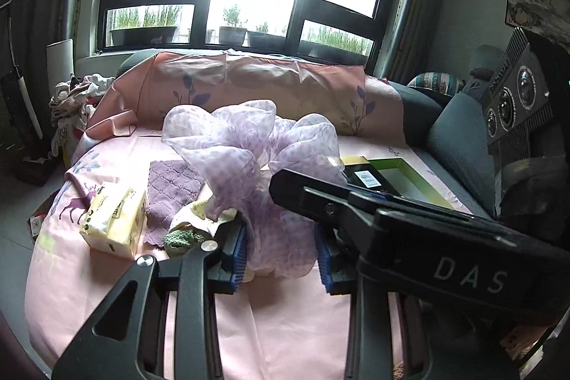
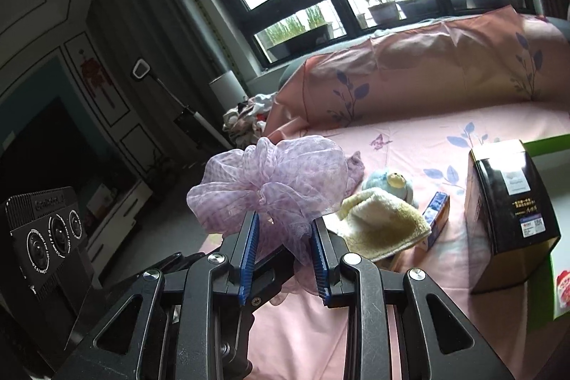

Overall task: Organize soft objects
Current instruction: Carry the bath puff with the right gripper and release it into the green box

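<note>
A sheer lilac checked scarf [image 1: 249, 145] is bunched up and hangs above the pink bedsheet [image 1: 285, 326]. In the left wrist view my left gripper [image 1: 281, 251] is shut on the scarf's lower folds between its blue pads. The right gripper's black body [image 1: 356, 202] crosses just above it from the right. In the right wrist view the right gripper [image 2: 285, 244] pinches the same scarf [image 2: 270, 180], which billows out above its fingers. A purple quilted cloth [image 1: 171, 191], a yellow towel [image 2: 384, 223], a green cloth [image 1: 181, 237] and a blue plush toy [image 2: 388, 182] lie on the bed.
A tissue pack [image 1: 114, 223] lies at the bed's left. A black box [image 2: 509, 202], a small blue box [image 2: 436, 216] and a green-rimmed tray [image 1: 409, 173] sit to the right. A heap of clothes [image 1: 74, 98] is at the far left, grey cushions [image 1: 459, 138] on the right.
</note>
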The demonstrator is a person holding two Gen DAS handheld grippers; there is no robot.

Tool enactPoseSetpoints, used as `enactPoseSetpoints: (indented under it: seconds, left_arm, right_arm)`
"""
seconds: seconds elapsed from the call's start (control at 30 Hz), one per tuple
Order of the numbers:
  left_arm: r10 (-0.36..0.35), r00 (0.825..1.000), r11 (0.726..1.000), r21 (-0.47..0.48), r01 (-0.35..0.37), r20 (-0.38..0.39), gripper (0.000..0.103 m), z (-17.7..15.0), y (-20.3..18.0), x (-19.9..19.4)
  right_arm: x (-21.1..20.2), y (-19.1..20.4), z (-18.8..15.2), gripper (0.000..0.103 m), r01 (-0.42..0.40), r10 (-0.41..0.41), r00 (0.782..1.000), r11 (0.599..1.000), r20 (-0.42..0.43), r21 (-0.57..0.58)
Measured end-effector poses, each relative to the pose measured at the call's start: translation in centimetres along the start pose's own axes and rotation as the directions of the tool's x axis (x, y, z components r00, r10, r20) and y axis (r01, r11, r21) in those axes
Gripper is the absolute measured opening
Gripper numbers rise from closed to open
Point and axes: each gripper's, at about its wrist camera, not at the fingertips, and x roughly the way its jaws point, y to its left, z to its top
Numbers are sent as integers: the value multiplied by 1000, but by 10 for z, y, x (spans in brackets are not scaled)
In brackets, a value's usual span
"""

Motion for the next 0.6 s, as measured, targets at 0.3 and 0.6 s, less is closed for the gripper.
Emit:
enactPoseSetpoints:
  seconds: [0.3, 0.6]
  left_arm:
    - [27, 1000, 998, 50, -28, 15, 29, -1, -35, 9]
    - [-48, 997, 988, 146, 38, 65, 30, 13, -98, 14]
  right_arm:
    - [-22, -30, -1, 30, -19, 19, 999, 1000, 51, 15]
    - [-83, -69, 6, 30, 30, -40, 977, 998, 210, 50]
